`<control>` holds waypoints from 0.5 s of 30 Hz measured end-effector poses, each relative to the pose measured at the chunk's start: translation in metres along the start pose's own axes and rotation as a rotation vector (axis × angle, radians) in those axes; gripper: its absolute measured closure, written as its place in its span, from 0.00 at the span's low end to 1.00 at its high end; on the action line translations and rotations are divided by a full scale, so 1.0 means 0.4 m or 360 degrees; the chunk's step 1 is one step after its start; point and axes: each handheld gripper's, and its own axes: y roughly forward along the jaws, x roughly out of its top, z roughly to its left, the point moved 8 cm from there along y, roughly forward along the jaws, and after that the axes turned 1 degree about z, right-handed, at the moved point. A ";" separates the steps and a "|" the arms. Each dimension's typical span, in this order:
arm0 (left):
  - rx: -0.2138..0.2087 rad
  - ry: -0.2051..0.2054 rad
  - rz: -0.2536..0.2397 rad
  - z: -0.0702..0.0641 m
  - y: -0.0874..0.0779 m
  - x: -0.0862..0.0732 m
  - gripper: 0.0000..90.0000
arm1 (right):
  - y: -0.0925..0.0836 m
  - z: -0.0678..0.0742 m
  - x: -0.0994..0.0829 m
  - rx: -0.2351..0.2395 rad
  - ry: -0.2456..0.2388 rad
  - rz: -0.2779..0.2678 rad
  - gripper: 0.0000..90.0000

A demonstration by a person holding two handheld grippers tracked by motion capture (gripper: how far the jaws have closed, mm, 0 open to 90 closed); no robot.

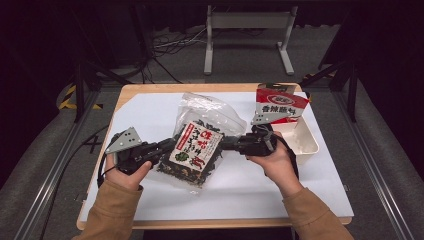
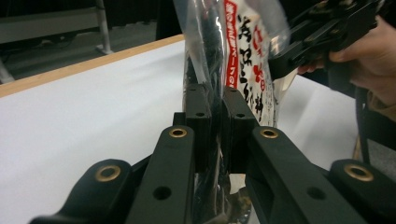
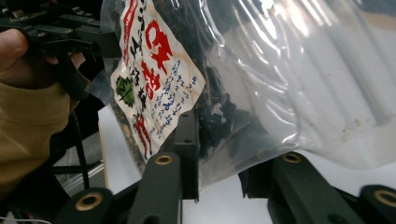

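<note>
A clear plastic bag of dark dried seaweed (image 1: 196, 147) with a white and red label hangs between my two grippers over the middle of the table. My left gripper (image 1: 167, 147) is shut on the bag's left edge; in the left gripper view its pads (image 2: 201, 116) pinch the film of the bag (image 2: 243, 42). From the other side, my right gripper (image 1: 227, 142) grips the right edge. In the right gripper view the bag (image 3: 280, 70) sits between the jaws of the right gripper (image 3: 217, 140), bulging over one jaw and hiding its tip.
A white tray (image 1: 306, 142) stands at the table's right side, with a red and white packet (image 1: 277, 105) upright at its far end. White paper (image 1: 250, 185) covers the wooden table (image 1: 200, 87). A metal frame (image 1: 247, 30) stands on the floor beyond.
</note>
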 end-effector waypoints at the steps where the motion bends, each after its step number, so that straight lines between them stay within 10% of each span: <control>1: 0.0002 0.0001 0.0002 0.002 0.000 -0.001 0.92 | -0.005 0.004 0.003 0.0005 -0.0012 0.0000 0.86; 15: -0.0003 -0.0012 0.0005 0.009 0.002 -0.004 0.91 | -0.039 0.044 0.033 0.0008 -0.0151 -0.0013 0.91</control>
